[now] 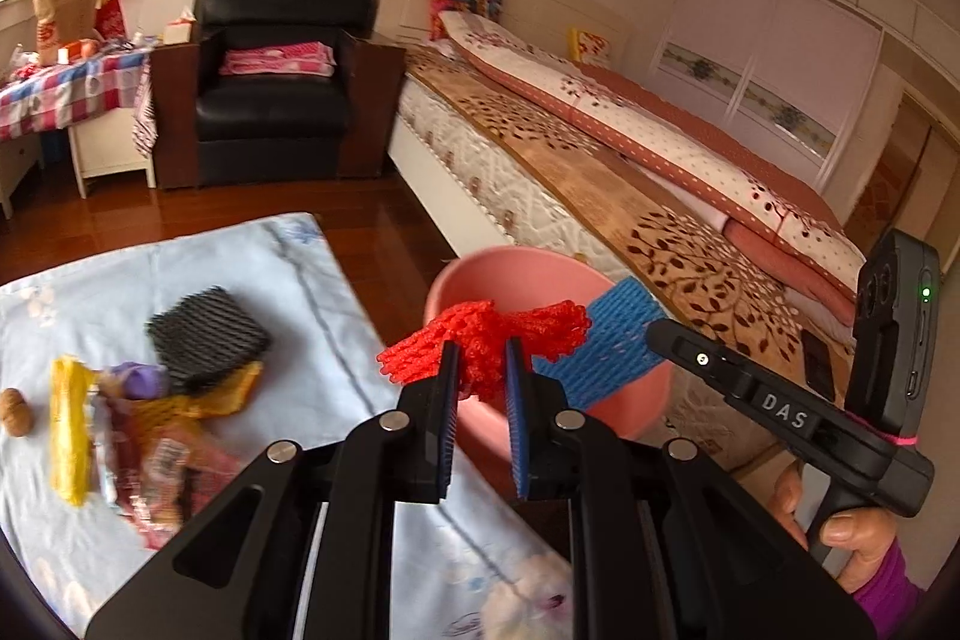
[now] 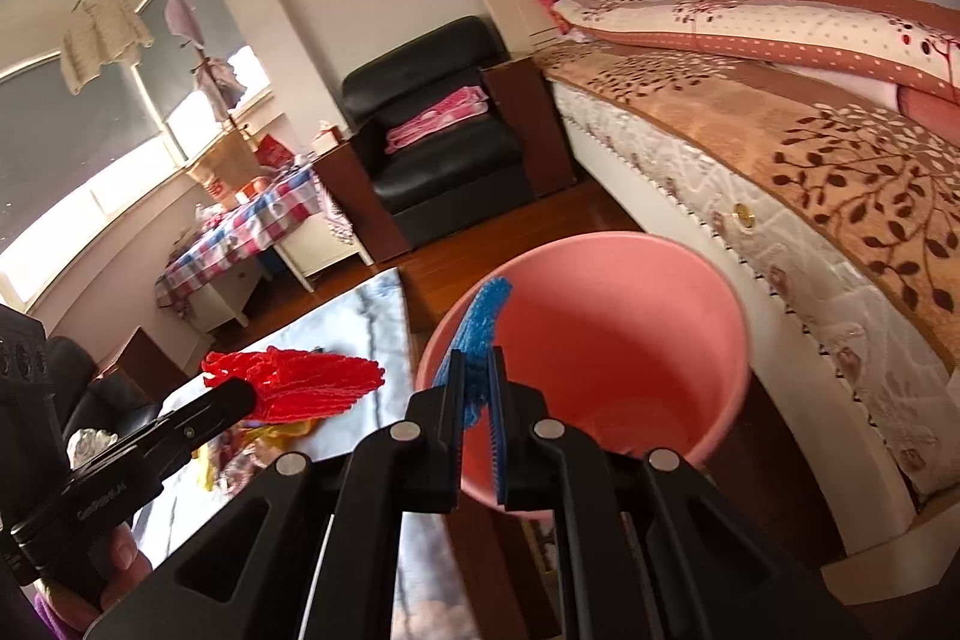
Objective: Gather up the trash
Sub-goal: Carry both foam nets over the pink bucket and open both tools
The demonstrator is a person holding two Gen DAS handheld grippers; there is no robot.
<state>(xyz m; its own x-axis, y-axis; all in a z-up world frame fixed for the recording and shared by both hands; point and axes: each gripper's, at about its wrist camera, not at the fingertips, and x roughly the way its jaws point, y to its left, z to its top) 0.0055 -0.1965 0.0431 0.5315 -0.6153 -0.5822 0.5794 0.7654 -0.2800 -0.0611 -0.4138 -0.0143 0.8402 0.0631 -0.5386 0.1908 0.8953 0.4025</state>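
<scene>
Left wrist view first: the left tool (image 1: pixel 482 364) has its two fingers pinched onto a red foam net (image 1: pixel 486 340), which bunches out to both sides of the pads and sits over the near rim of the pink bucket (image 1: pixel 474 274). Just to the right, the right tool (image 1: pixel 657 331) comes in from the side, clamped on a blue foam net (image 1: pixel 612 334) that lies touching the red one and overlaps the bucket's rim.

Right wrist view now: the right tool (image 2: pixel 477 370) is closed narrowly on that blue foam net (image 2: pixel 483 322), the strip standing up along the bucket's left rim (image 2: pixel 738 316), with the pink interior open beyond it. The left tool (image 2: pixel 243 391) shows at the left with the red foam net (image 2: pixel 300 379) fanned out of it, just beside the bucket.

Out past the tools, in the left view, more trash lies on the pale floral cloth (image 1: pixel 258 256) covering the tabletop: a black foam net (image 1: pixel 207 331), a yellow foam net (image 1: pixel 66 430), crumpled wrappers (image 1: pixel 156 466) and a walnut (image 1: pixel 15 412). The bed (image 1: pixel 600 172) runs behind the bucket.
</scene>
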